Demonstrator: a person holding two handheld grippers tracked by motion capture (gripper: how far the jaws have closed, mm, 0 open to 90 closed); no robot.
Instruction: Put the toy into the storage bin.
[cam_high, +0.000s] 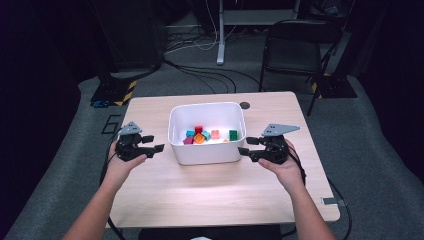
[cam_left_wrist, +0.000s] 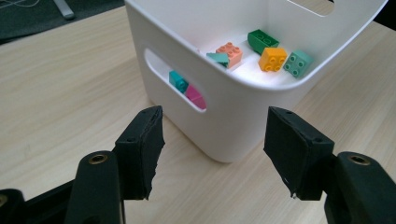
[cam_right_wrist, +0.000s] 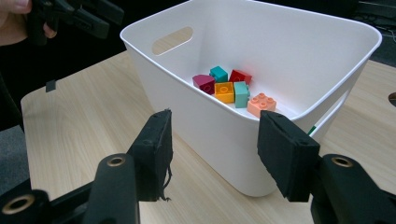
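A white plastic bin (cam_high: 207, 154) stands in the middle of the wooden table (cam_high: 210, 190). Several coloured bricks (cam_high: 207, 135) lie on its floor, among them an orange one (cam_left_wrist: 273, 58), a green one (cam_left_wrist: 262, 41) and a peach one (cam_right_wrist: 261, 103). My left gripper (cam_high: 155, 143) hovers just left of the bin, open and empty; in the left gripper view its jaws (cam_left_wrist: 215, 144) face a bin corner beside a handle slot (cam_left_wrist: 175, 84). My right gripper (cam_high: 246, 145) sits at the bin's right side, open (cam_right_wrist: 215, 149), nothing between its pads.
A dark round spot (cam_high: 244, 105) marks the table behind the bin. Beyond the far edge stand a black folding chair (cam_high: 295, 50) and a desk leg (cam_high: 220, 35), with cables on the grey floor. Bare tabletop lies in front of the bin.
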